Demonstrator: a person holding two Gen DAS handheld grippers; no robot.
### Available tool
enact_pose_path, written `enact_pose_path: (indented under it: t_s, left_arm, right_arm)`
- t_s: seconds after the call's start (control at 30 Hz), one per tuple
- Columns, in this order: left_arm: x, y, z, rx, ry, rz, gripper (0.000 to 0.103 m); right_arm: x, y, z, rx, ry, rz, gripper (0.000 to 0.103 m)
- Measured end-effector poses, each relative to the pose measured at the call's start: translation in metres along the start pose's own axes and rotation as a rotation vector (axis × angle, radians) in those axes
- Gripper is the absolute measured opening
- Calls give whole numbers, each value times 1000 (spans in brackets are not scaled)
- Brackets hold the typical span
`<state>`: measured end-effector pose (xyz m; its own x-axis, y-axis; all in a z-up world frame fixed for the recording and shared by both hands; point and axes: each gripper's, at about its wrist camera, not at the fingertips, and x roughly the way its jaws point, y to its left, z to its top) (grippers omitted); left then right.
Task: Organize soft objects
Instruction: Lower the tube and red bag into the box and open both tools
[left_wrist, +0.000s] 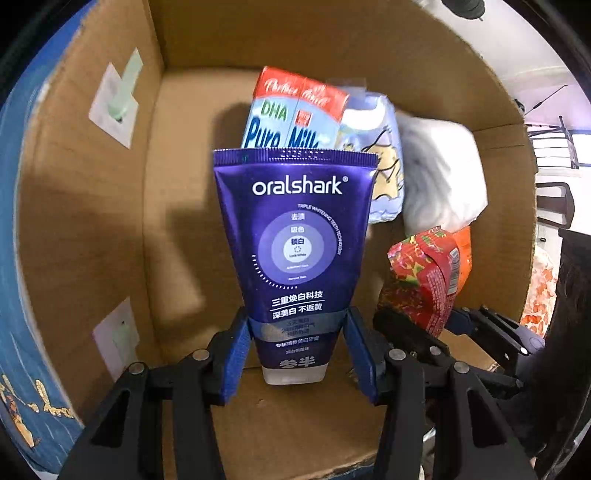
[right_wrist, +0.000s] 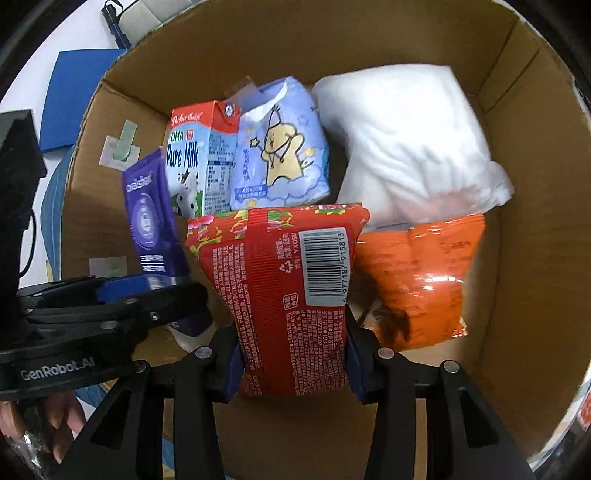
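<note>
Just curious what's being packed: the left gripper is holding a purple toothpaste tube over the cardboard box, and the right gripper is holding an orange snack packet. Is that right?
Not quite. The right gripper holds the red snack packet with a barcode, as the right wrist view shows; the orange snack packet already lies in the cardboard box. The left gripper does hold the purple toothpaste tube.

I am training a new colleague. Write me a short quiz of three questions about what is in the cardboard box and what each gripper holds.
1. True or false: the left gripper is shut on the purple toothpaste tube.
2. Which item does the right gripper hold?
A. the milk carton
B. the red snack packet
C. the white bag
3. Fill in: the orange packet lies inside the ____.

Key
1. True; the blue pads press both sides of the tube near its cap end.
2. B.
3. Cardboard box.
</note>
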<state>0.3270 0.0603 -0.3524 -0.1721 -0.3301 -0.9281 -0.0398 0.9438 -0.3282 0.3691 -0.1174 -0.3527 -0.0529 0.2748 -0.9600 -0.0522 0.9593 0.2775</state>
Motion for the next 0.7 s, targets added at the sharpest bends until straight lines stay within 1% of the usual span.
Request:
enact_pose_path:
  t_s: [0.1,0.2,0.23,0.27,0.4,0.53,0.6,0.67,0.7]
  left_arm:
    - [5,-3,5,-4,20,1,48]
    - [10,-1,9,-13,37,7,48]
    - [13,-3,15,-12,38,12,48]
    - [13,-4,17,0,26,2,48]
    - [11,-8,26,-8,21,-1,48]
    - [13,-9,24,-10,33,8,48]
    - [15,-9,25,-5,45,9,48]
    - [12,-6,26,-7,54,9,48]
    - [11,-7,28,-5,53,8,48]
  right_arm:
    - [11,4,0,8,28,11,48]
    - [24,2,-1,10,47,3,48]
    - [25,1,-2,8,49,0,48]
    - [26,1,-2,9,51,-2,49]
    - [29,-3,1,18,54,-6,49]
    - [28,0,4,18,66,-19,49]
    - [30,-1,6,29,89,-23,51]
    - [35,-2,6,43,104,-12,51]
    - [36,-2,6,50,106,-3,53]
